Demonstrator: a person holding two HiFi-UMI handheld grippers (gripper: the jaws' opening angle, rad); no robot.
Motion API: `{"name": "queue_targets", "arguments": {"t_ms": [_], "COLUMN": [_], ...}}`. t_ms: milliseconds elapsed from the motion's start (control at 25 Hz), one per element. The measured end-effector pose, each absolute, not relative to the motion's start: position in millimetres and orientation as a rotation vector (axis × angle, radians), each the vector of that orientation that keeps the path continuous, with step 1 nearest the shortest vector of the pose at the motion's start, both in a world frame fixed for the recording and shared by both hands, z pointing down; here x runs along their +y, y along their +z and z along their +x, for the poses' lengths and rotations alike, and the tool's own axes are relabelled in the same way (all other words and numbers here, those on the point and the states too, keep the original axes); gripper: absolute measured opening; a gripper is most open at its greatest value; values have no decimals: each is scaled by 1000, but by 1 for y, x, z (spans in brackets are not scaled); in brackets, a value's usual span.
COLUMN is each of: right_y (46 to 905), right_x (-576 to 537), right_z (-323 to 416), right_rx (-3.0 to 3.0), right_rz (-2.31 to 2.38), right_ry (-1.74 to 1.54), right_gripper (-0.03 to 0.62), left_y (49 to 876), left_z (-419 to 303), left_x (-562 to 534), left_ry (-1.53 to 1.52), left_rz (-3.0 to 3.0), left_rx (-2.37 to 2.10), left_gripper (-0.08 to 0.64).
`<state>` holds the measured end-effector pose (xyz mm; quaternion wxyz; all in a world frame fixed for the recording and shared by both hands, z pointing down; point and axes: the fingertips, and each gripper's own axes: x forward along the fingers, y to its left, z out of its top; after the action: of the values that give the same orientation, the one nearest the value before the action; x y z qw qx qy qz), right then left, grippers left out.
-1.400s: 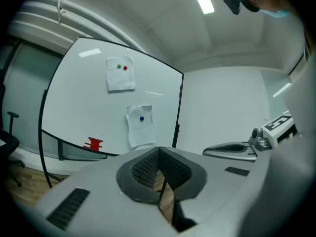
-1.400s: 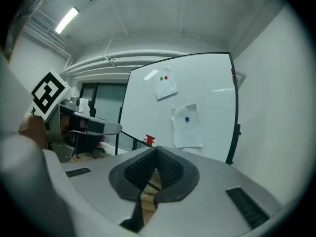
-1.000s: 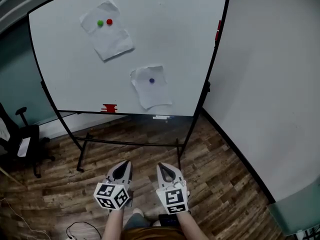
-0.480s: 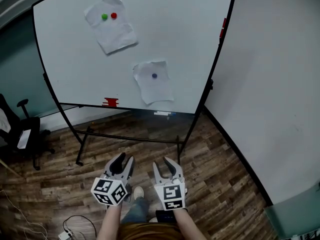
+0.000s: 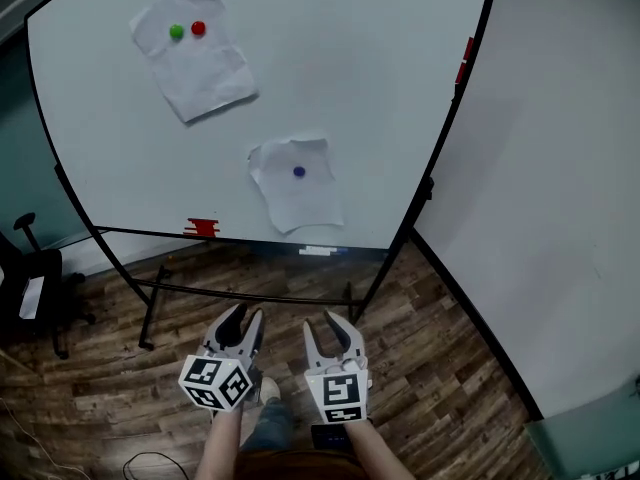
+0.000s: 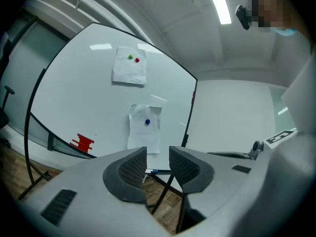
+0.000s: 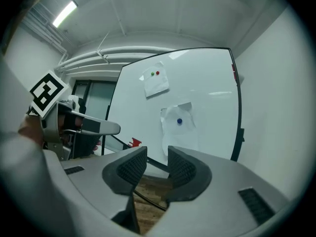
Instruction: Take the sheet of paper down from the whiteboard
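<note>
The left tool point(image 5: 243, 318) and right tool point(image 5: 327, 325) have just been opening and stand wide, empty, well short of the whiteboard point(image 5: 380, 88). The lower sheet point(image 5: 300, 203) hangs there under a blue magnet point(image 5: 299, 171). It looks light, limp and tearable; pinch a free bottom corner.

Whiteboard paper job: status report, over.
Left tongs and right tongs have just been opening, both empty, short of the whiteboard. Upper sheet and lower sheet both pinned up, untouched. Path clear.
</note>
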<state>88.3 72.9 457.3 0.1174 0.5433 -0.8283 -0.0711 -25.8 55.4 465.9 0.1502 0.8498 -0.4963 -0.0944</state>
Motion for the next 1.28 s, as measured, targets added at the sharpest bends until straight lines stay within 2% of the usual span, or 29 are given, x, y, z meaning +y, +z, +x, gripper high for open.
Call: {"name": "queue_targets", "arguments": {"t_ms": [360, 600, 1280], "right_y": [424, 419, 407], "right_x": [-93, -173, -234], "right_z": [67, 59, 64], "right_rx": [-2397, -2355, -2304], "right_rz": [1652, 1712, 1817], "right_ry": [-251, -258, -338], "right_gripper": [129, 129, 130], "left_y": [443, 438, 435], "left_z": [-49, -60, -45], "left_x": [-117, -193, -249], "left_ry": [-253, -248, -342], "left_rz": [2457, 2487, 2520], "left_rx": [-1420, -1387, -1238], "left_gripper": [140, 140, 140]}}
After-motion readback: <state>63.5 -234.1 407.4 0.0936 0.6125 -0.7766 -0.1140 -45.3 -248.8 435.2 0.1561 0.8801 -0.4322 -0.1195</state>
